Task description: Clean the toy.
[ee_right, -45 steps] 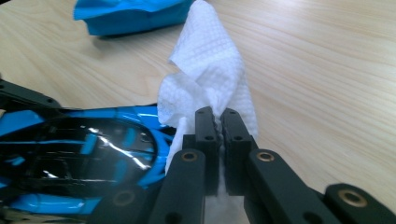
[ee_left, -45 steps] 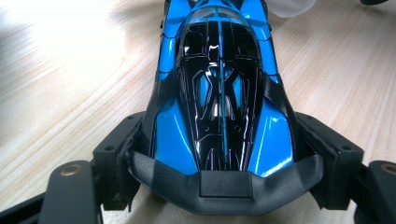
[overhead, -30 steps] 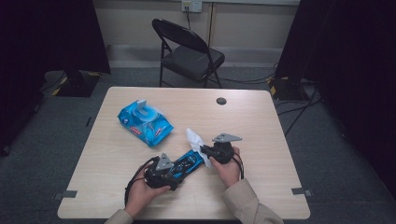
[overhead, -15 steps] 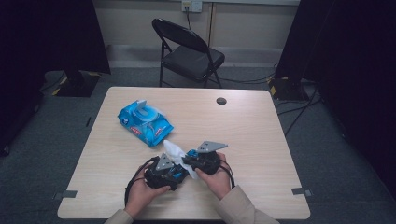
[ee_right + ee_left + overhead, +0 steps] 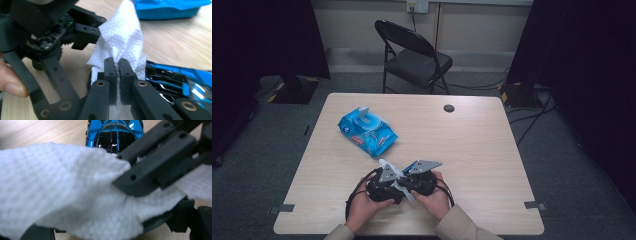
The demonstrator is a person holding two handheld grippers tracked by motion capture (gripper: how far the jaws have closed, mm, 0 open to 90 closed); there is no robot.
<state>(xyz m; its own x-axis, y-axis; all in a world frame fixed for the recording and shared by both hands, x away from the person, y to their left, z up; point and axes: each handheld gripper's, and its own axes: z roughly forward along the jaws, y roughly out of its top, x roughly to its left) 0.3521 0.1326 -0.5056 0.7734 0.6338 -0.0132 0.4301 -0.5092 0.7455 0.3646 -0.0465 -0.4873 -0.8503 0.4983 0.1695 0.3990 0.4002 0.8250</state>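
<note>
Item: one white wipe (image 5: 125,40), at the near middle of the surface (image 5: 492,150), draped over one blue toy car (image 5: 115,131). We judge a wiping of the car to be under way; how much is cleaned we cannot tell.

Right hand-held gripper (image 5: 116,65): jaws pinched tight on the wipe. Left hand-held gripper (image 5: 382,186): just beside it, touching the wipe; we cannot tell its jaw state.

One blue wipe pack (image 5: 367,131) lies far left, well apart. One dark disc (image 5: 449,108) sits at the far edge. One folding chair (image 5: 412,55) stands beyond.
</note>
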